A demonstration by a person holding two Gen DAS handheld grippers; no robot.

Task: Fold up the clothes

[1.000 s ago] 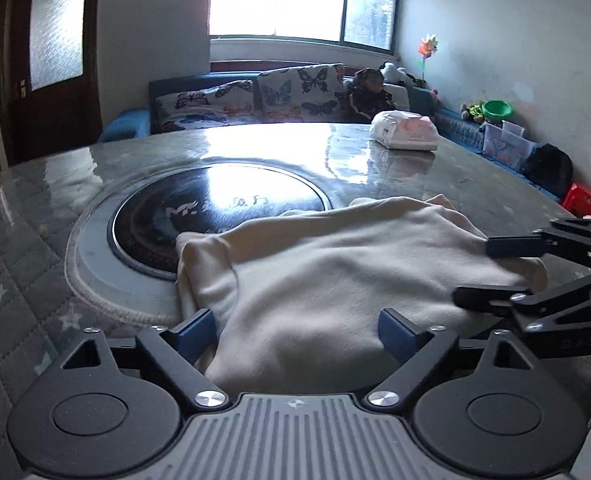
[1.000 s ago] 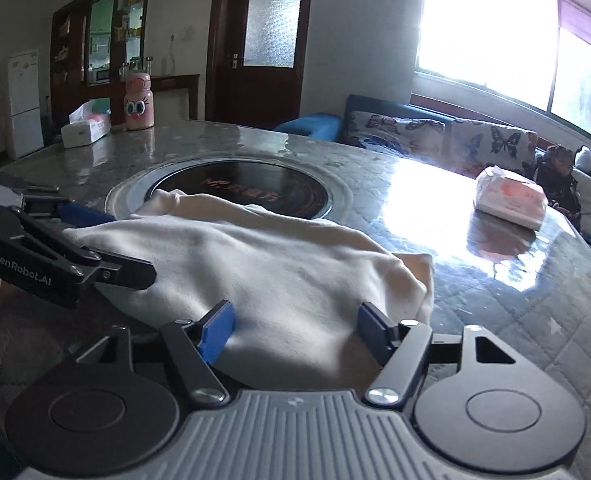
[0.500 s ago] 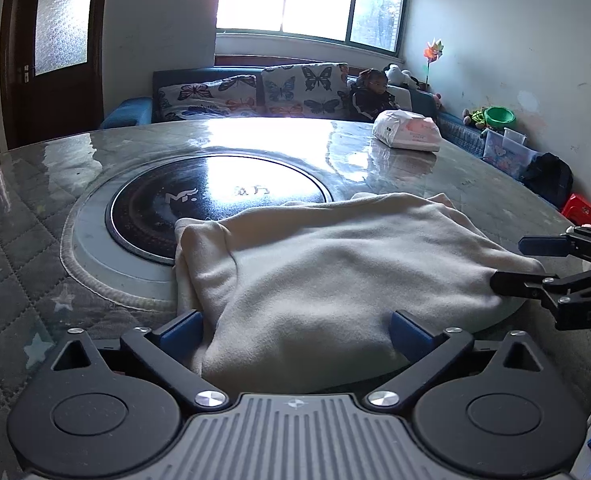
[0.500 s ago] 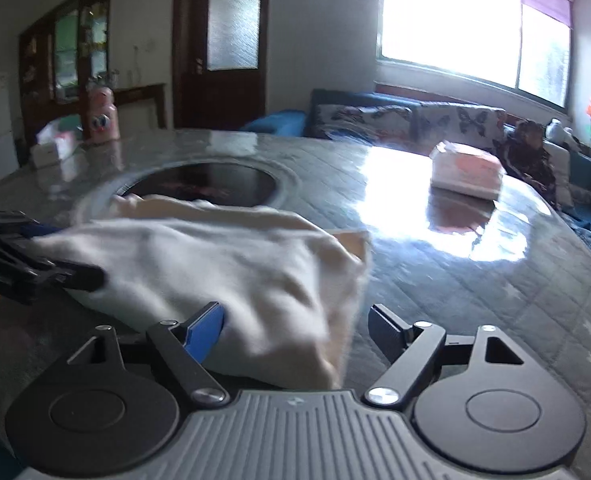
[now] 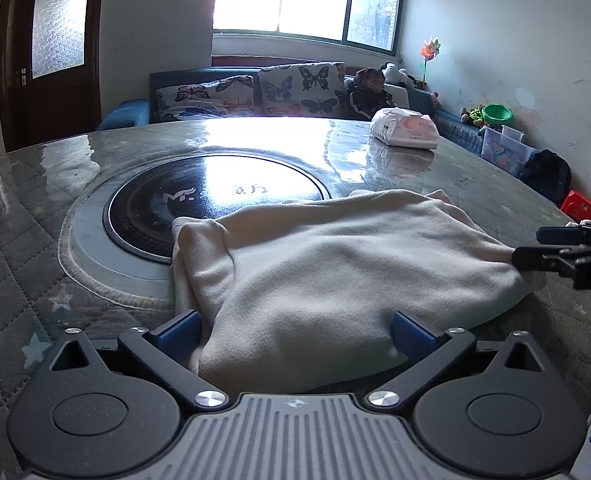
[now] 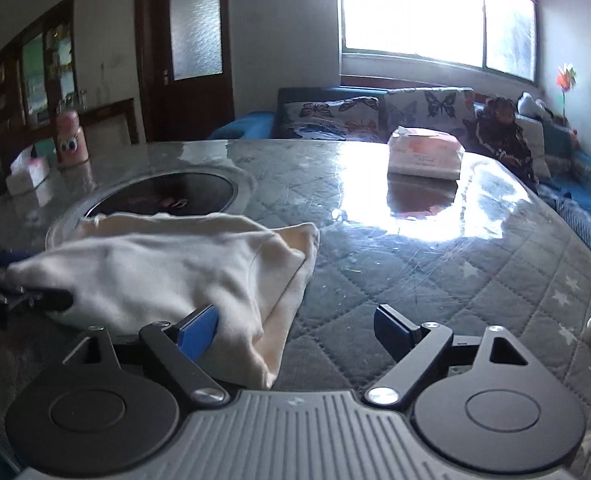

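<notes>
The folded cloth (image 5: 335, 264) lay between the left gripper's (image 5: 295, 330) released jaws; the right gripper's (image 6: 295, 326) opening jaws straddled its corner.

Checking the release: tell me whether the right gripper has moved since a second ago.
Yes. In the left wrist view the right gripper has drawn back toward the right edge, off the cream garment, jaws opening.

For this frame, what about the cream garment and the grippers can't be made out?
- Folded cream fleece garment: its type and underside, hidden by its own folds, both views.
- Right gripper, left wrist view: body cut off by right edge.
- Left gripper, right wrist view: blurred, partly behind cloth.
</notes>
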